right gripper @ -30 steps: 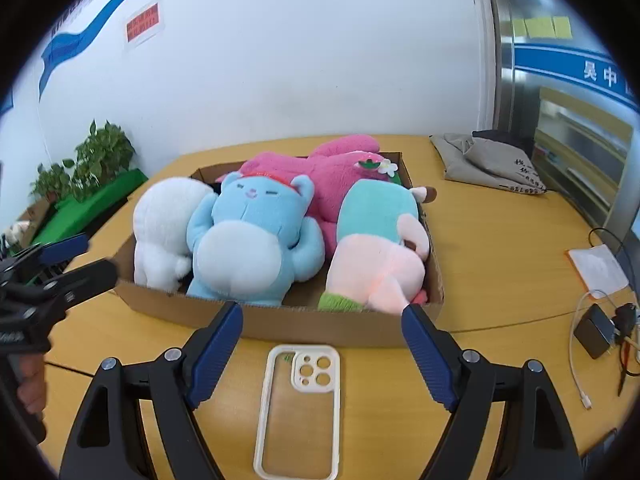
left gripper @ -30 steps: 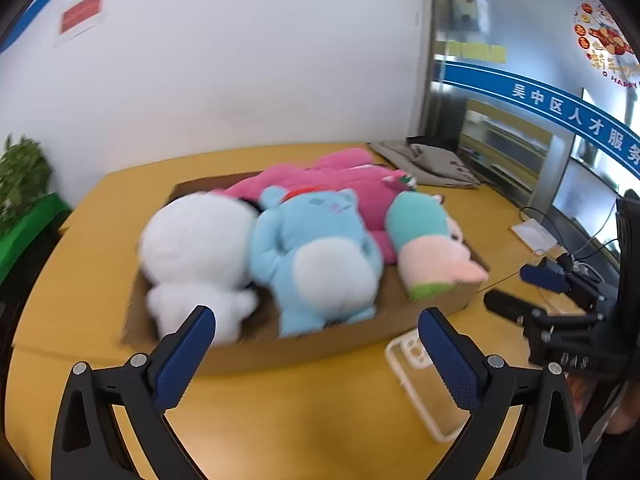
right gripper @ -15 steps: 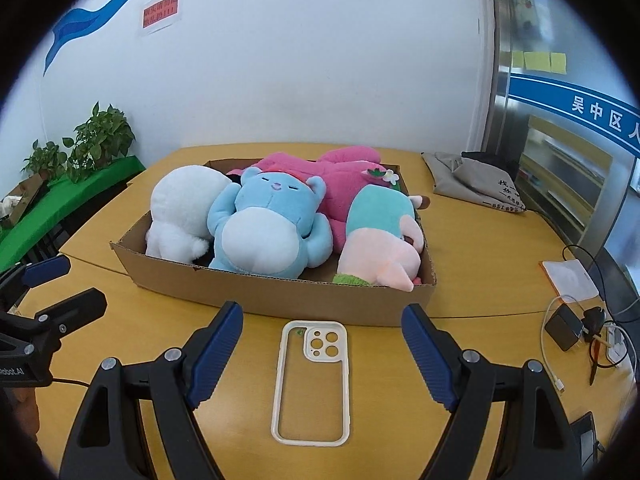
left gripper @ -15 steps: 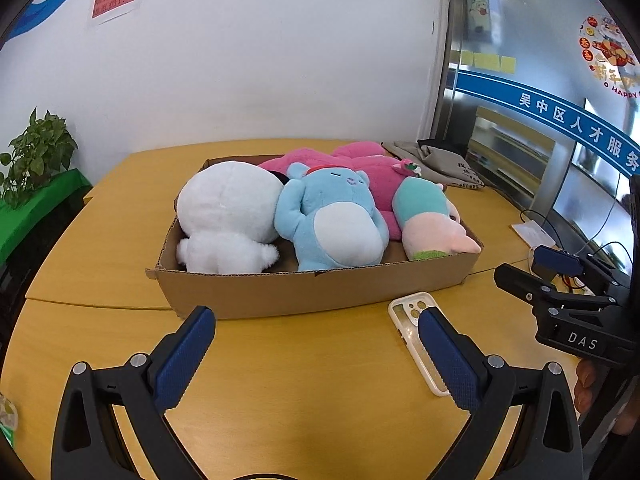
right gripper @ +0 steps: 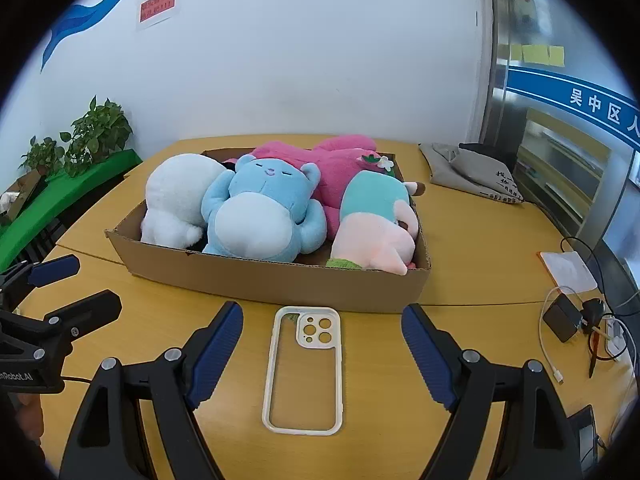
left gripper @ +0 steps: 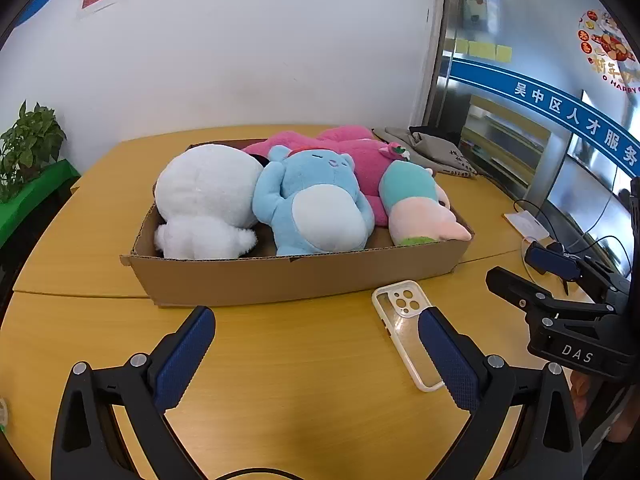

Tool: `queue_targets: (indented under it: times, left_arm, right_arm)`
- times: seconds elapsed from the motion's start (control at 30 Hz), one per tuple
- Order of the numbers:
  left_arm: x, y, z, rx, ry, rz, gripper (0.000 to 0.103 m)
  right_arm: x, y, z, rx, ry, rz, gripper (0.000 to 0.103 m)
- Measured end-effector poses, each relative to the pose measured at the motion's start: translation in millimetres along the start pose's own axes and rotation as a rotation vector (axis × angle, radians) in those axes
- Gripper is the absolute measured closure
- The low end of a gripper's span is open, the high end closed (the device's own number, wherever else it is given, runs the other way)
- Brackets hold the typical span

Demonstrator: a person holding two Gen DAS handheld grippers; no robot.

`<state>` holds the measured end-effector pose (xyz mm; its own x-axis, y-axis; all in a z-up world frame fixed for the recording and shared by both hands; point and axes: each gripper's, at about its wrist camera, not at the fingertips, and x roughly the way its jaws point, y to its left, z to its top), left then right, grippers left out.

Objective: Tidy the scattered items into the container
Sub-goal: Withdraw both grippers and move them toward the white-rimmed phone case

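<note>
Phone case between right tool pads, both tools apart, box beyond

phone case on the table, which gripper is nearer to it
Right. The right gripper is open with the phone case lying centred between its fingers. The left gripper is open too, but the case lies off by its right finger, beside the gap.

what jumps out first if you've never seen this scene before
The cardboard box in the middle of the wooden table, crammed with plush toys: a white one at its left end, a blue bear beside it, a pink one behind. Next is the clear phone case lying flat on the table just in front of the box, framed by the open right gripper.
</note>
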<state>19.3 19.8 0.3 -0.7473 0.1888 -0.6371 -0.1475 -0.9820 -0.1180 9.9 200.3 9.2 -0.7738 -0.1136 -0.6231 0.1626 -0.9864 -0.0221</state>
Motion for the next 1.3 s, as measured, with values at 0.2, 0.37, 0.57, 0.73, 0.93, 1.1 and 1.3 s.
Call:
queue_targets:
  times: [0.2,0.37,0.57,0.73,0.93,1.1,1.3]
  left_arm:
    - [5,-11,-1,0.033,0.017,0.008,0.0]
    - [8,-15,0,0.03,0.028,0.001,0.0]
    - [9,-18,-1,0.03,0.035,0.003,0.0]
    - [10,-21,-1,0.029,0.039,0.003,0.0]
    - [15,-26,-1,0.03,0.059,-0.027,0.0]
    - [33,-28,1,-0.001,0.104,-0.095,0.0]
    - [76,-36,4,-0.031,0.198,-0.147,0.002]
  right_arm:
    - [3,-8,-5,0.008,0.009,-0.004,0.021]
    - [4,-11,-5,0.013,0.011,0.003,0.021]
    - [6,-15,-6,0.022,0.011,0.009,0.021]
    - [7,-18,-8,0.028,0.013,0.012,0.021]
    - [7,-23,-12,0.03,0.015,0.016,0.021]
    - [11,-39,-26,0.051,0.034,0.02,0.021]
    - [34,-51,-59,0.066,0.139,0.042,0.021]
